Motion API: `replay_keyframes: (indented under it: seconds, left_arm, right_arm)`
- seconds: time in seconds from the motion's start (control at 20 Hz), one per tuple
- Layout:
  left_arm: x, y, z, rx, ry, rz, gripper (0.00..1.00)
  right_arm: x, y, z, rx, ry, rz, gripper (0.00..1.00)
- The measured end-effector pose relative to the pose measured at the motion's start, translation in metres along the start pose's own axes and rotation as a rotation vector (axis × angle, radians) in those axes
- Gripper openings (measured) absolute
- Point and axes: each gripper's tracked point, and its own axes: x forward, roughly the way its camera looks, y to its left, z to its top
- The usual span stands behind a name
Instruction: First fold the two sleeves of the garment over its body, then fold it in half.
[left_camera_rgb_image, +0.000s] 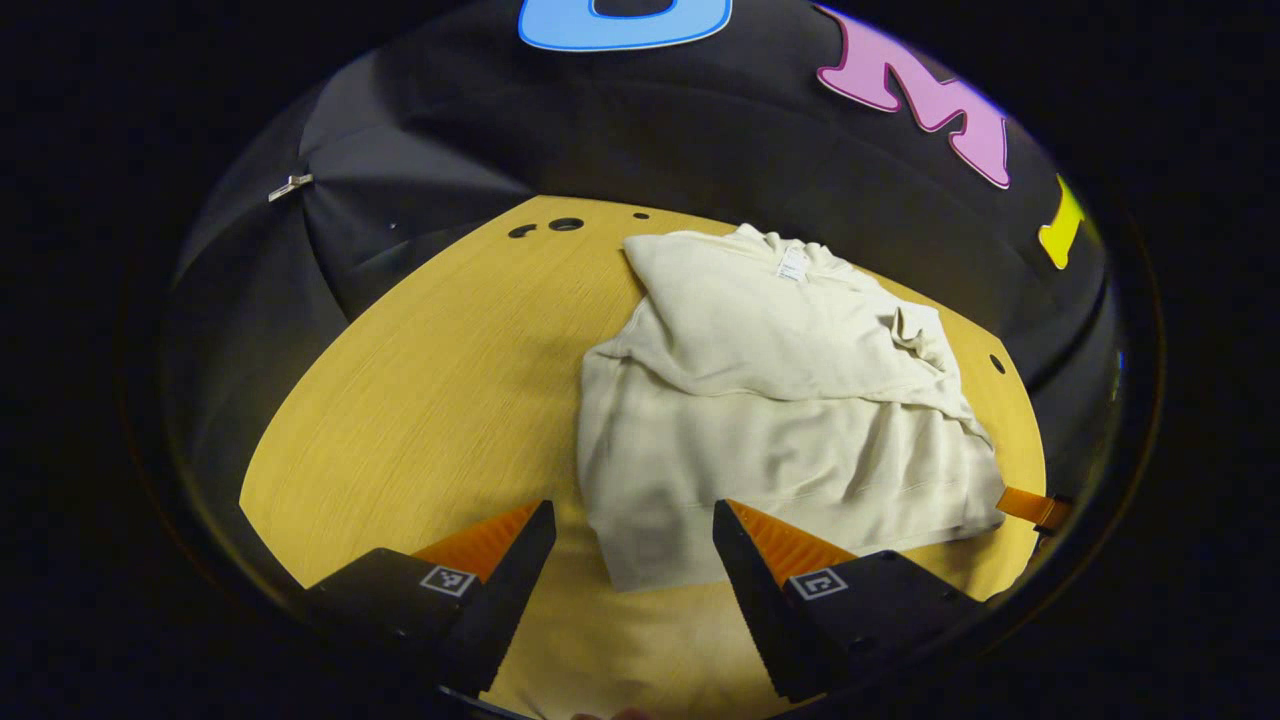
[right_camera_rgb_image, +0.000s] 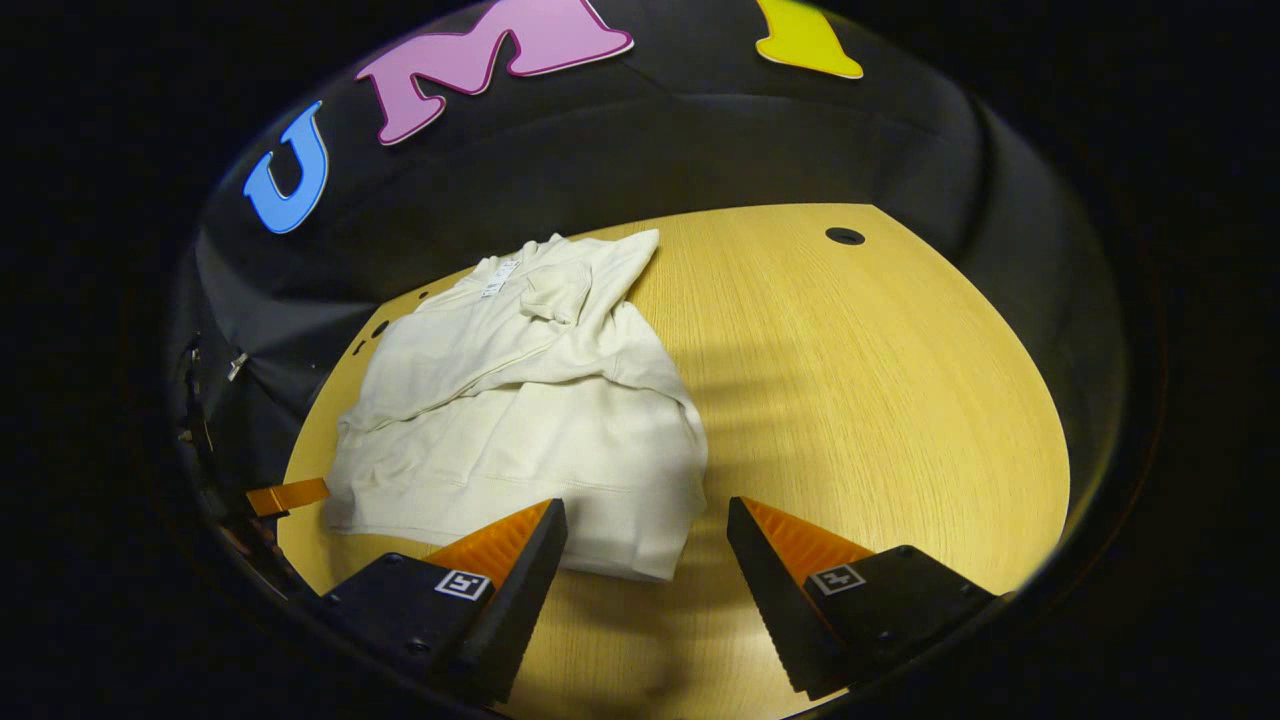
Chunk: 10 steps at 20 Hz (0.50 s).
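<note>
A cream sweatshirt (left_camera_rgb_image: 770, 410) lies flat on the wooden table (left_camera_rgb_image: 430, 400), both sleeves laid across its body and the collar at the far end. My left gripper (left_camera_rgb_image: 633, 520) hangs open just above the hem's near left corner, nothing between its fingers. In the right gripper view the same sweatshirt (right_camera_rgb_image: 530, 410) lies left of centre, and my right gripper (right_camera_rgb_image: 647, 518) stands open over the hem's near right corner. A fingertip of the other gripper (left_camera_rgb_image: 1035, 507) pokes in at the sweatshirt's right hem corner, and likewise at the left edge (right_camera_rgb_image: 288, 495) of the right gripper view.
Round holes mark the table at its far left (left_camera_rgb_image: 565, 224) and right edge (left_camera_rgb_image: 997, 364); one more hole (right_camera_rgb_image: 845, 236) sits far right in the right gripper view. Black cloth walls close in behind the table. Bare wood (right_camera_rgb_image: 880, 400) spreads to the right of the garment.
</note>
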Motion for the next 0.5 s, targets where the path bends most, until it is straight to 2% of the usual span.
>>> replay_keyframes:
  seconds: [0.35, 0.5]
  left_arm:
    - [0.030, -0.006, -0.018, 0.057, 0.072, -0.030, 0.98]
    - [0.034, -0.004, -0.024, 0.116, 0.079, -0.018, 0.98]
  right_arm:
    - [0.014, -0.003, -0.019, -0.016, 0.055, -0.053, 0.99]
    - [0.014, -0.003, -0.024, -0.044, 0.062, -0.066, 0.99]
